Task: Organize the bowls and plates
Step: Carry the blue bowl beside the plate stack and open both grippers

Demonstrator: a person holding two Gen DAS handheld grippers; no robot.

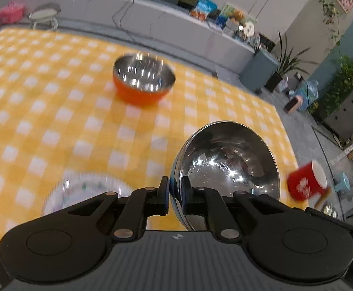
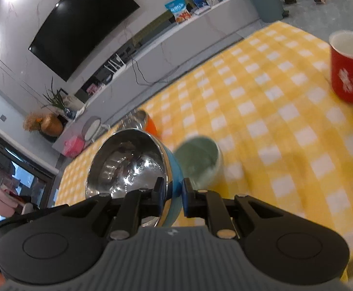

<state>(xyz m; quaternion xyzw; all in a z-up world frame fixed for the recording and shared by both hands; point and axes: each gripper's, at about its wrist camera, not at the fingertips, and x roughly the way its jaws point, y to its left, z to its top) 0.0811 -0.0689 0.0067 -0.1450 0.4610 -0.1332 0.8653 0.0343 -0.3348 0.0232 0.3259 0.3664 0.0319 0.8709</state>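
Left gripper (image 1: 175,189): clamped on the rim of a steel bowl (image 1: 227,160), held tilted above the checked cloth (image 1: 55,97).
Right gripper (image 2: 172,190): clamped on the blue bowl (image 2: 127,165) rim, lifted.
Orange bowl (image 1: 143,82): on the cloth, well apart.
Red cup (image 2: 349,68): near the edge.

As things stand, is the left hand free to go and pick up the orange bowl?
Probably not yet. The path over the tablecloth to the orange bowl looks clear, but the left tongs are shut on a steel bowl's rim.
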